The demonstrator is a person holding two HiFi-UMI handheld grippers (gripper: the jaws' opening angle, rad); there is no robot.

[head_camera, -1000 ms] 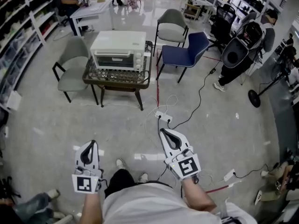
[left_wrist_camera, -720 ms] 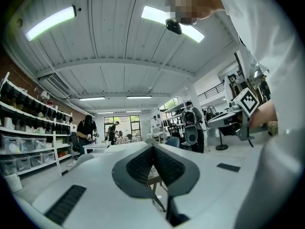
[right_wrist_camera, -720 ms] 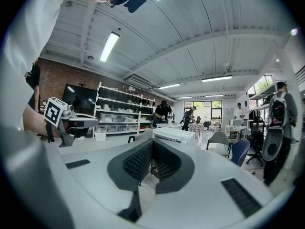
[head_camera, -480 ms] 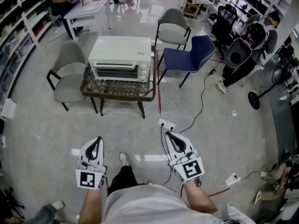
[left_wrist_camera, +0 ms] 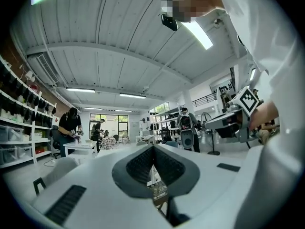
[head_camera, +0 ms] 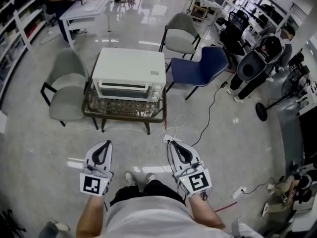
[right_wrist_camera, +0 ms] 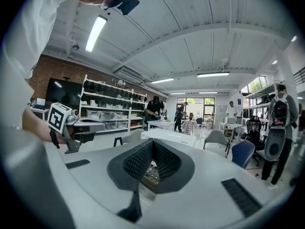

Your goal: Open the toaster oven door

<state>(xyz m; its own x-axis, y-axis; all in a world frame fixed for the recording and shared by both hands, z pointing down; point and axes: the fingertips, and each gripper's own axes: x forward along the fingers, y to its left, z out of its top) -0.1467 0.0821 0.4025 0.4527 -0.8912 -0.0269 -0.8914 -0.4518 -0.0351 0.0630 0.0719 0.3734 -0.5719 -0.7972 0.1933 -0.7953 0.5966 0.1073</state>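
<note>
Both left gripper (left_wrist_camera: 152,148) and right gripper (right_wrist_camera: 152,142), closed, partly mask the toaster oven (head_camera: 130,68).

White toaster oven (head_camera: 130,73), blue chair (head_camera: 200,66)

A large lab or workshop hall is shown: storage shelves (right_wrist_camera: 107,111) are ranged along a brick wall (right_wrist_camera: 52,73) at the left, strip lights (right_wrist_camera: 95,32) are hung under a vaulted ceiling (right_wrist_camera: 190,42), and cables (head_camera: 212,100) are trailed over the polished floor (head_camera: 39,143).
</note>
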